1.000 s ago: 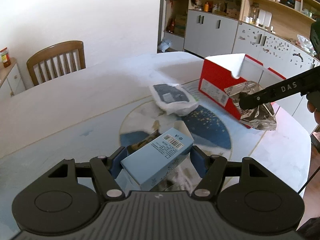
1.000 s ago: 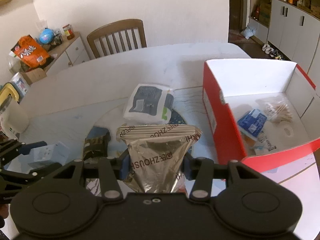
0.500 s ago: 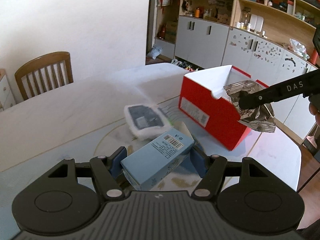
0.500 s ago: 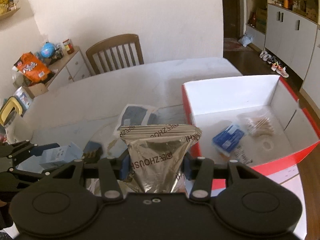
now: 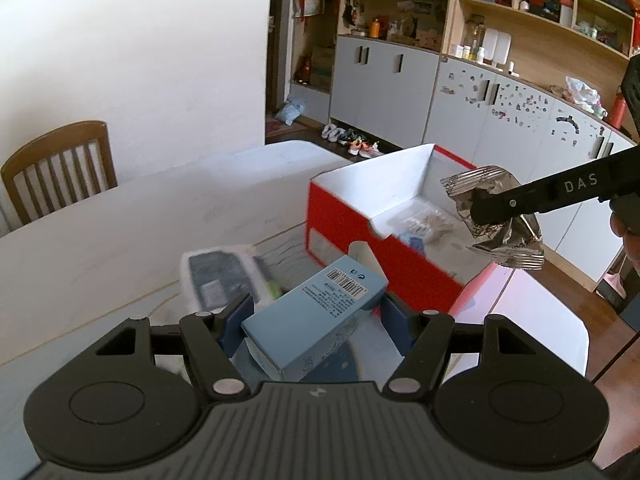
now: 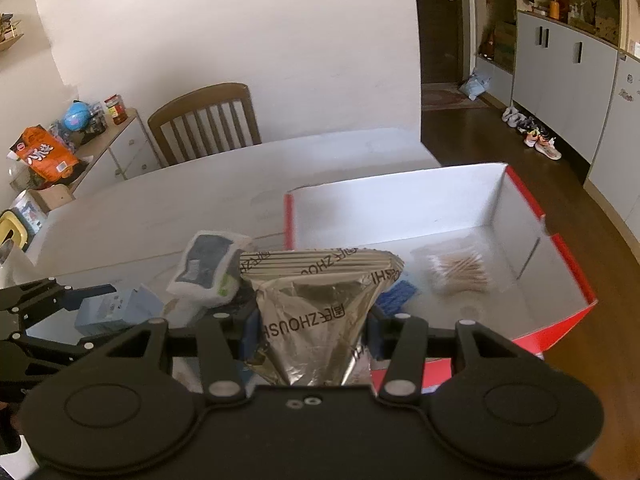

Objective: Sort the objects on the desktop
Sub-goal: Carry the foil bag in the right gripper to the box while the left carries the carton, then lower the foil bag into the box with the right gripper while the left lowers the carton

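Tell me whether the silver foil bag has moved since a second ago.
Yes. Against the red box in the left wrist view, the silver foil bag has gone from in front of its wall to above its open interior.

white table [image 5: 132, 220] carrying the clutter
a red box [image 6: 560, 320] and a white packet [image 6: 208, 268] are lying directly on it, near each other.

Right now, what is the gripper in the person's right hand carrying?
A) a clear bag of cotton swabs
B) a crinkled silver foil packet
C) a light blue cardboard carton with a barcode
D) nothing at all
B: the right gripper is shut on the crinkled silver foil packet, held above the near edge of the red cardboard box; the light blue carton sits in the left gripper.
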